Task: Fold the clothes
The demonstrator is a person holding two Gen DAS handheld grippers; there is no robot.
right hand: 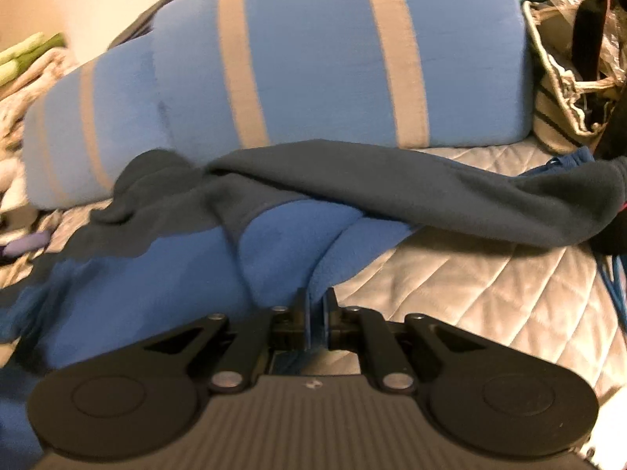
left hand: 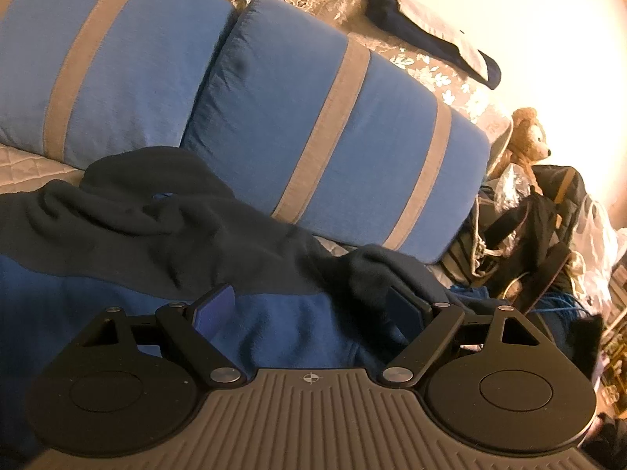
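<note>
Fleece garment (right hand: 188, 286), bright blue with dark navy parts, lies crumpled on the quilted cover (right hand: 482, 293) of the bed, in front of the blue cushions.

Seen from the right wrist, the right gripper (right hand: 315, 313) has its two fingers pressed close together, and a fold of the blue fleece edge is pinched between them. From this pinched edge the blue cloth rises in two rounded folds toward the cushions. A long navy sleeve (right hand: 450, 199) runs from these folds to the right, across the cover, and its end lies near a striped bag (right hand: 556, 117) that stands to the right of the cushions.

Seen from the left wrist, the left gripper (left hand: 309, 309) is spread wide and holds nothing. Blue fleece (left hand: 282, 329) lies between its fingers. Its right pad (left hand: 403, 309) is close against a bump of navy cloth; I cannot tell if they touch. The navy part (left hand: 156, 219) of the garment is piled beyond the gripper, up to the foot of the cushions.

The two cushions (left hand: 333, 117) are blue with grey-brown stripes and lean side by side. Behind them is a flowered cover (left hand: 431, 66) with a dark cloth (left hand: 411, 27) on top. To the right of the cushions sits a teddy bear (left hand: 525, 137) above a heap of dark bags (left hand: 548, 215).
</note>
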